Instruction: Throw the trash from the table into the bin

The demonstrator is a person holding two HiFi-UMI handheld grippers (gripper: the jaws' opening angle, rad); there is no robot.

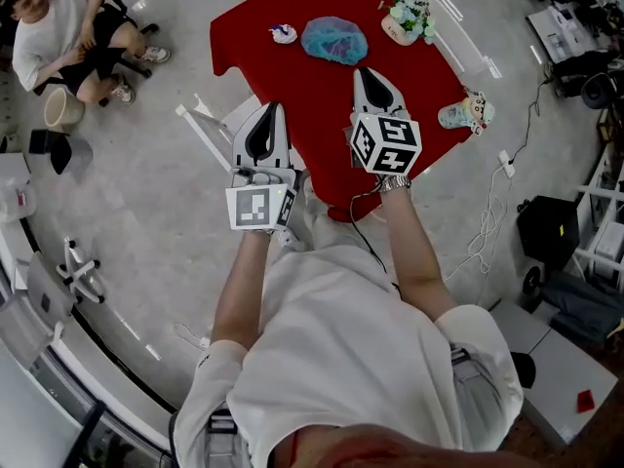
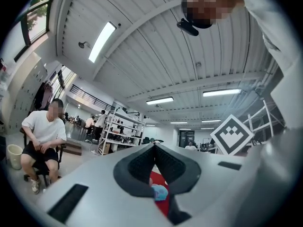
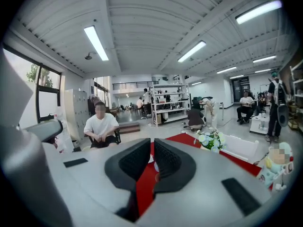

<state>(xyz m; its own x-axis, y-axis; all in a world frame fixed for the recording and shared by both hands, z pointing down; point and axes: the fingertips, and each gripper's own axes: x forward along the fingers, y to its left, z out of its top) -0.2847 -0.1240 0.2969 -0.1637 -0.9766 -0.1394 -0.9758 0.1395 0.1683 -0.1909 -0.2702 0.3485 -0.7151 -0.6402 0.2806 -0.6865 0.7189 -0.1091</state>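
Trash lies on the red table (image 1: pixel 292 76) in the head view: a blue crumpled bundle (image 1: pixel 334 40) and, just beside it to the left, a small white scrap (image 1: pixel 284 33). Both sit beyond the two claws, with bare red cloth between them and the jaw tips. The right gripper (image 1: pixel 363 71) reaches over the table and points just right of the bundle, near it but apart, its jaws clenched on nothing. The left gripper (image 1: pixel 277 107) hangs at the table's near edge, further from the trash, its jaws also pressed together and empty. A pot of flowers (image 1: pixel 408 16) stands at the far right side and a small figurine (image 1: pixel 468 113) at the right edge. Well apart on the floor, a cream bucket (image 1: pixel 63 107) stands beside a seated person (image 1: pixel 68 32); its contents cannot be made out. In the left gripper view the jaw tips (image 2: pixel 154 145) meet, and below them the blue bundle (image 2: pixel 160 192) shows on the red table (image 2: pixel 163 208), with the seated person (image 2: pixel 45 136) and the bucket (image 2: pixel 14 155) off to the left. In the right gripper view the jaws (image 3: pixel 152 141) stand closed, the red table (image 3: pixel 144 186) showing below the tips, the flowers (image 3: pixel 210 140) and the figurine (image 3: pixel 272 167) to the right.
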